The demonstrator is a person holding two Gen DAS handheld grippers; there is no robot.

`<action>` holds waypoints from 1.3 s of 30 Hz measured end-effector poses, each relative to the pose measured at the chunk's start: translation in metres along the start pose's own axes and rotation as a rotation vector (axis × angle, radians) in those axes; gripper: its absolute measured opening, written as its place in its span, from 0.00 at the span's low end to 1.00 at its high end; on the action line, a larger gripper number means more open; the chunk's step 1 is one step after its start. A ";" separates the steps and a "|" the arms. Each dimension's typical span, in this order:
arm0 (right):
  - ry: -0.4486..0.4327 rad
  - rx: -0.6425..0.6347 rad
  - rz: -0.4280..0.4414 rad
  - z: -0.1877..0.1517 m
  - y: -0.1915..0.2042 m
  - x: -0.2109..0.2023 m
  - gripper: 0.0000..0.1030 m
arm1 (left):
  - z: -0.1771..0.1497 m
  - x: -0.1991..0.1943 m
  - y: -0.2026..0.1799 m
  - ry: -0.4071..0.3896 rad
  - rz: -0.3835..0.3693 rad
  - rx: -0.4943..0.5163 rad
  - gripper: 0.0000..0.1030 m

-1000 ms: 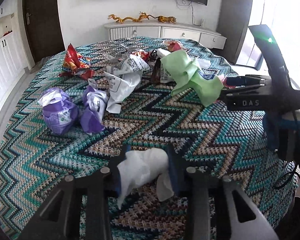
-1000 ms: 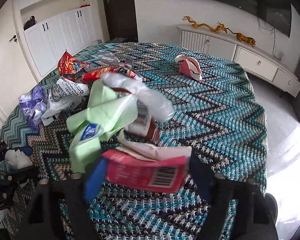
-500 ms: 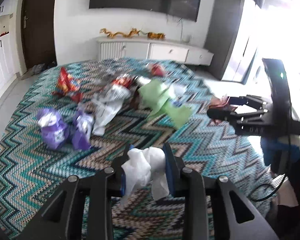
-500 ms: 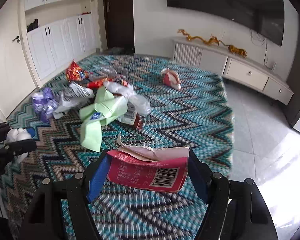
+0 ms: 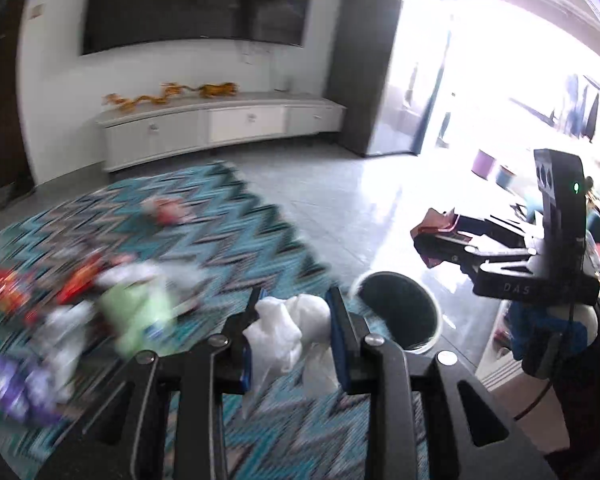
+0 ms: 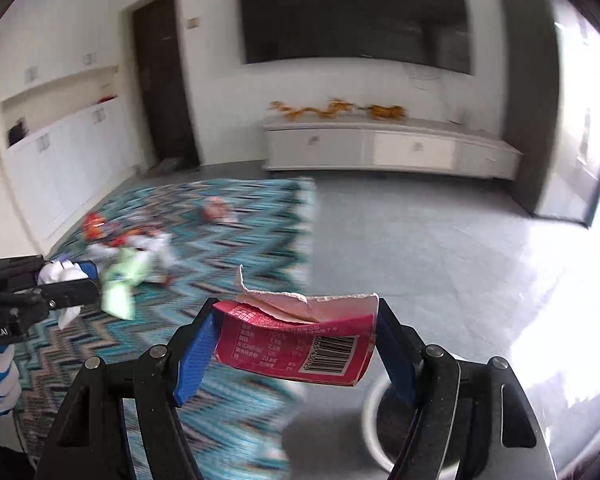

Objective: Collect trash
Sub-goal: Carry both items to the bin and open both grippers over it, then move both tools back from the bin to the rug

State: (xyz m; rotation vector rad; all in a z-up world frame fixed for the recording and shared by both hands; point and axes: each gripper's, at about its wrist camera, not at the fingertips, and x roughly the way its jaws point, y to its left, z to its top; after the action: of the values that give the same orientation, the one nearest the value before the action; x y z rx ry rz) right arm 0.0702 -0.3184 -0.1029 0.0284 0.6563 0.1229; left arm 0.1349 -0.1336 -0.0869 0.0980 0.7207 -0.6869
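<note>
- Both grippers have swung off the zigzag rug [image 5: 259, 224] toward the white-rimmed bin [image 5: 396, 312] since a second ago
- I see my left gripper [image 5: 291, 332] clenched on the crumpled white tissue [image 5: 287, 328], just beside the bin
- My right gripper [image 6: 295, 336] grasps the torn red carton [image 6: 300, 340] above the bin's rim
- Remaining wrappers [image 5: 131, 308] lie blurred on the rug
</note>
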 end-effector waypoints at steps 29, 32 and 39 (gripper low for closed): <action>0.141 0.466 -0.321 -0.095 -0.189 0.010 0.84 | 0.082 0.196 -0.145 0.214 -0.266 0.010 0.60; 0.107 0.439 -0.307 -0.081 -0.172 -0.002 0.84 | 0.082 0.160 -0.141 0.156 -0.231 0.027 0.60; 0.013 0.322 -0.279 -0.026 -0.119 -0.037 0.84 | 0.093 0.072 -0.126 0.001 -0.175 0.029 0.60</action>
State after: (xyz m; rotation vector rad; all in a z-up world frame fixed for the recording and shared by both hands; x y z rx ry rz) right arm 0.0378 -0.4412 -0.1088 0.2450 0.6811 -0.2526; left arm 0.1504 -0.2998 -0.0440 0.0618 0.7257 -0.8642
